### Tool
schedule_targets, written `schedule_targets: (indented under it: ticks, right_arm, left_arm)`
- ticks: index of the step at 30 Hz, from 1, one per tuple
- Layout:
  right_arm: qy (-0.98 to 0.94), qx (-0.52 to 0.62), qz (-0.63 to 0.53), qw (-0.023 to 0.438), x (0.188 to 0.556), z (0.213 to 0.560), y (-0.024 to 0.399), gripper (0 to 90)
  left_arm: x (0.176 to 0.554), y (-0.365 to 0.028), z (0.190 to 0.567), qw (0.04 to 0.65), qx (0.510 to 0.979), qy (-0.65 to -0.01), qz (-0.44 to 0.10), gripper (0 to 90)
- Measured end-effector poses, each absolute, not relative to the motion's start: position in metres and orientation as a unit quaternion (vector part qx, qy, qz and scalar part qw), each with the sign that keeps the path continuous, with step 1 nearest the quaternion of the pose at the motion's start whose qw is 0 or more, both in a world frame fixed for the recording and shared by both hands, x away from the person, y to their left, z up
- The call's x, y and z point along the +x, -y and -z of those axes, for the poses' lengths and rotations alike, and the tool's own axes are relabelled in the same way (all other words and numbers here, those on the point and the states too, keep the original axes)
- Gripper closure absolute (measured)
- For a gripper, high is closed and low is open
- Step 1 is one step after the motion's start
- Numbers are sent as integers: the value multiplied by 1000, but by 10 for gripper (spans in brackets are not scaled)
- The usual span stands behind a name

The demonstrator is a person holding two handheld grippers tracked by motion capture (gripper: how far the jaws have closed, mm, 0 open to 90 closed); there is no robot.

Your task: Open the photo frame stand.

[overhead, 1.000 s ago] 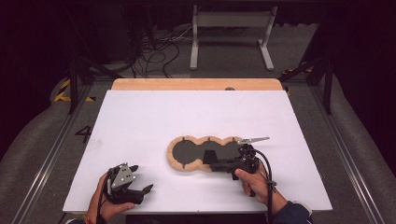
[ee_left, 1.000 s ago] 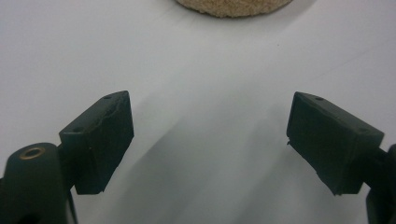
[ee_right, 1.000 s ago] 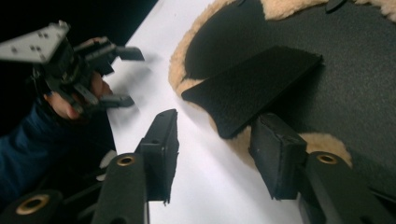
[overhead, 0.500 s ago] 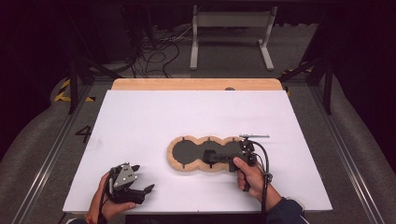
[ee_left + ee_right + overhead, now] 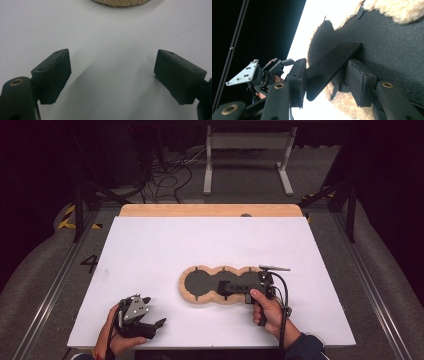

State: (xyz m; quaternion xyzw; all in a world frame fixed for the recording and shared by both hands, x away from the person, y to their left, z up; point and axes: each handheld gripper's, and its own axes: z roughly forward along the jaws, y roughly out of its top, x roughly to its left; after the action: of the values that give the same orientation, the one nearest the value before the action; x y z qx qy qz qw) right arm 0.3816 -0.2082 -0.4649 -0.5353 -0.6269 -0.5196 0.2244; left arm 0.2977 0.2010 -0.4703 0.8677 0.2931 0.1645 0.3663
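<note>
1. A lab or recording studio: dark surroundings close in around one brightly lit white table (image 5: 210, 245).
2. Loose cables (image 5: 165, 175) lie tangled on the grey floor behind it.
3. A white metal stand (image 5: 247, 150) stands there too.
4. Yellow-black hazard tape (image 5: 75, 220) and a painted number four (image 5: 90, 263) mark the floor.

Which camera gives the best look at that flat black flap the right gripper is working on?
The right gripper view: the black flap lies close up between the right gripper jaws, raised off the fleece-edged mat. The high view shows it only as a small dark patch. The left gripper view catches just the mat's fleecy edge.
</note>
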Motion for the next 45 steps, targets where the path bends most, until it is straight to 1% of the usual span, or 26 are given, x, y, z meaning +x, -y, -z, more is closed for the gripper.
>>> schedule_targets:
  ticks: [6,7,8,12,14,17,19,23,25,29,32,35,37,38,40,42,45]
  right_arm:
    - [636,-524,515,239,381,466,201,524]
    - [634,-527,514,237,381,466,200,525]
    - [634,-527,514,237,381,466,200,525]
    - [640,-520,512,242,383,467,202,571]
    - [651,-511,507,241,383,467,203,621]
    - [663,-497,506,239,383,468,204,656]
    - [674,-488,503,234,382,467,204,675]
    - [695,-471,498,217,380,464,204,696]
    - [703,-466,496,210,379,463,203,698]
    - [723,-449,489,190,376,459,202,709]
    - [735,-437,488,175,374,458,201,709]
    - [743,-431,486,163,373,457,200,709]
    - [750,-423,485,151,372,455,199,708]
    - [752,-422,485,148,371,455,199,708]
    - [758,-415,484,140,371,454,198,707]
    - [765,-407,483,125,371,453,197,711]
    - [770,-404,482,111,370,452,195,722]
  left_arm:
    - [310,-193,463,389,858,-299,-153,149]
    - [319,-190,460,406,851,-305,-136,157]
    - [319,-190,460,406,851,-305,-136,161]
    - [338,-179,458,415,844,-319,-117,163]
    - [347,-175,458,417,843,-323,-107,167]
    - [363,-168,459,424,838,-332,-88,168]
    - [372,-165,460,427,835,-336,-81,167]
    - [385,-158,461,441,828,-344,-45,155]
    - [387,-157,461,440,829,-341,-45,167]
    - [388,-147,462,442,834,-328,-19,173]
    - [387,-141,461,443,838,-319,-12,216]
    - [387,-137,461,442,842,-308,-9,234]
    - [387,-134,460,435,850,-297,-20,232]
    - [386,-133,459,439,846,-303,-18,235]
    - [386,-138,458,447,842,-301,-20,267]
    - [386,-141,456,455,837,-303,-24,321]
    - [384,-142,454,461,832,-306,-32,356]
